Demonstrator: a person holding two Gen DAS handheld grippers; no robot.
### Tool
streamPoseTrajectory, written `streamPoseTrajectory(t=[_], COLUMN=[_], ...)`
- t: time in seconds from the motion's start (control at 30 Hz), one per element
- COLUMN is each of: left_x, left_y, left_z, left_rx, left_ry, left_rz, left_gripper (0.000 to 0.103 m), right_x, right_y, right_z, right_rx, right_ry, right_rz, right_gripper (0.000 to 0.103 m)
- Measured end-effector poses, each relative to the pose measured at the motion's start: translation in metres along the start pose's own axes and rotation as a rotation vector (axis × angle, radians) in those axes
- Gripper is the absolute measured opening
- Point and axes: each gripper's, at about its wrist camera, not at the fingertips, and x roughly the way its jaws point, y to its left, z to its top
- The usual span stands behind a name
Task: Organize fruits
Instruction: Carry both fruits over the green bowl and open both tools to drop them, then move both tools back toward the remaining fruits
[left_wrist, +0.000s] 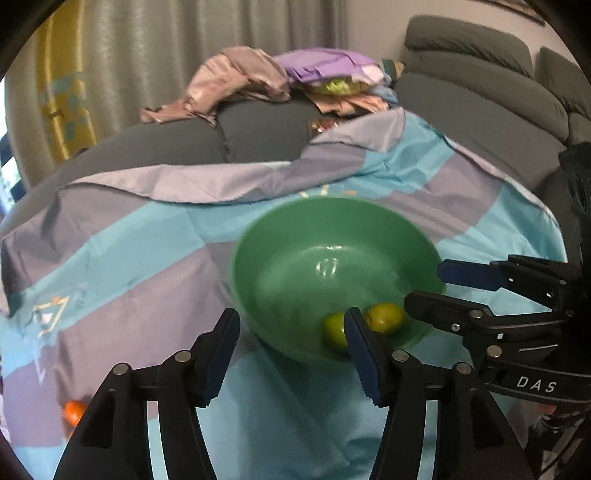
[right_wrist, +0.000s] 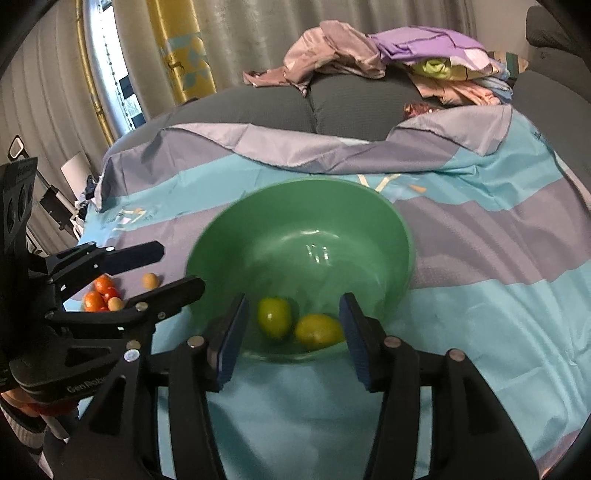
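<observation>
A green bowl (left_wrist: 295, 240) (right_wrist: 369, 206) sits on a blue-and-grey cloth. Two green-yellow fruits lie in it at the near side: one (right_wrist: 274, 317) on the left and one (right_wrist: 318, 331) on the right; both also show in the left wrist view (left_wrist: 334, 328) (left_wrist: 385, 317). My left gripper (left_wrist: 291, 354) is open and empty, just short of the bowl's near left rim. My right gripper (right_wrist: 291, 336) is open and empty at the bowl's near rim. Several orange and tan fruits (right_wrist: 99, 293) lie on the cloth left of the bowl, and one orange fruit (left_wrist: 74, 411) shows beside my left gripper.
The cloth (right_wrist: 498, 295) covers a grey sofa seat (right_wrist: 258, 107). A pile of clothes (right_wrist: 388, 55) lies at the back. Curtains (right_wrist: 258, 33) and a window are behind. Each gripper shows in the other's view, the right (left_wrist: 428, 293) and the left (right_wrist: 177, 267).
</observation>
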Motion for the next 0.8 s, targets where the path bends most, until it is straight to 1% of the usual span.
streamPoseTrajectory(t=[0.1,0.27,0.37,0.5,0.57,0.63,0.8], left_x=[-0.020,-0.052,-0.065,-0.080,-0.088,-0.095,-0.110], left_y=[0.006,0.019,0.027,0.039,0.044,0.049,0.060], left_z=[-0.005,-0.022,-0.033,-0.047,-0.053,-0.057,-0.068], left_rx=[-0.018,-0.065,-0.093,-0.142,-0.159,-0.179,-0.207], left_ry=[-0.012,-0.026,-0.007,0.013,0.014,0.012,0.001], left_rz=[0.055,0.153,0.198,0.228,0.242,0.259,0.294], left_gripper=[0.059,0.059,0.060,0.060,0.061,0.064,0.065], right_x=[-0.014,-0.033,-0.041,-0.047,-0.051,-0.053,-0.057], right_y=[0.009,0.030,0.045,0.062,0.072,0.079,0.097], right_z=[-0.004,-0.011,-0.015,-0.018,-0.020,-0.021,-0.022], right_rx=[-0.006,-0.026,-0.047,-0.076,-0.091,-0.105,-0.137], right_ry=[-0.014,-0.023,-0.018,-0.013,-0.012,-0.011,-0.003], right_rz=[0.021,0.066,0.084,0.108,0.122,0.134,0.155], right_gripper=[0.055,0.062,0.068,0.071,0.076,0.077,0.078])
